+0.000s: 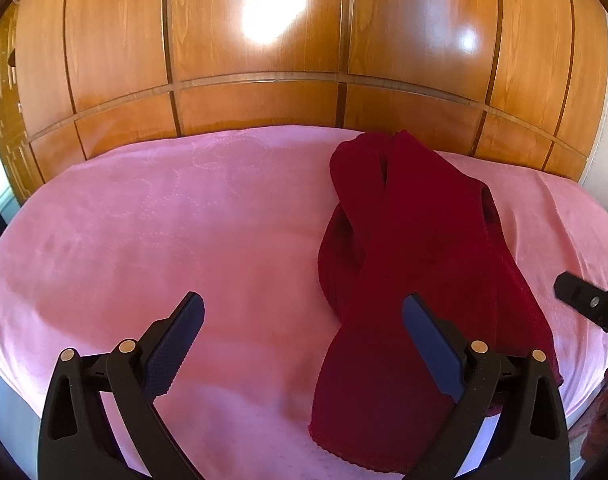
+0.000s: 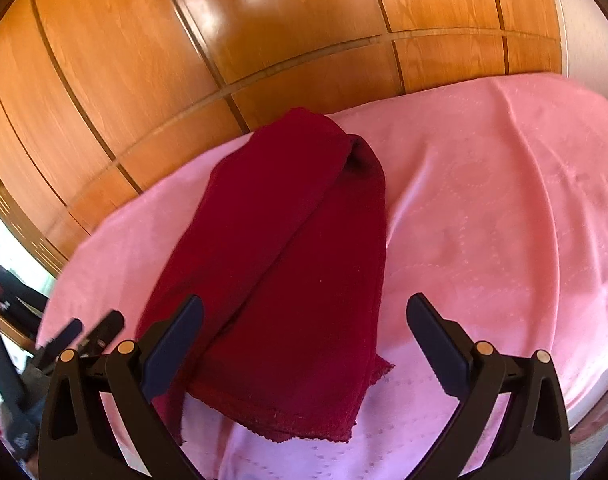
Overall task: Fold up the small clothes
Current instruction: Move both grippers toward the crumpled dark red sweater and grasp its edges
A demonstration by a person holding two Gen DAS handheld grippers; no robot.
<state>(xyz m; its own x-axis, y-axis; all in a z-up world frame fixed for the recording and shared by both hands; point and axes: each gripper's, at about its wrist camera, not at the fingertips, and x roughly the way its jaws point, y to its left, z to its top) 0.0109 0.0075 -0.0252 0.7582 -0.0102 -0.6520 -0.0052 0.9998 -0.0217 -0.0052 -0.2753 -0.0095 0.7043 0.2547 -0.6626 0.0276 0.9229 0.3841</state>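
From the left wrist, the left tool (image 1: 303,332) hangs with its jaws spread wide and nothing between them, low over the pink bedspread (image 1: 144,232). The dark red garment (image 1: 416,248) lies to its right as a long doubled strip running from the near edge of the bed toward the wooden wardrobe (image 1: 264,60); the tool's right finger overlaps the strip's near end in the picture, though I cannot tell if it touches. The tip of the right tool (image 1: 588,308) shows at the right edge.

From the right wrist, the right tool (image 2: 305,330) is likewise spread and empty, poised above the near hem, whose layers sit askew — one corner sticks out to the right.

The next fold probably wants each tool pinching one near corner through all layers, then carrying the hem evenly to the far end — squaring those loose edges first should keep the stack from skewing.
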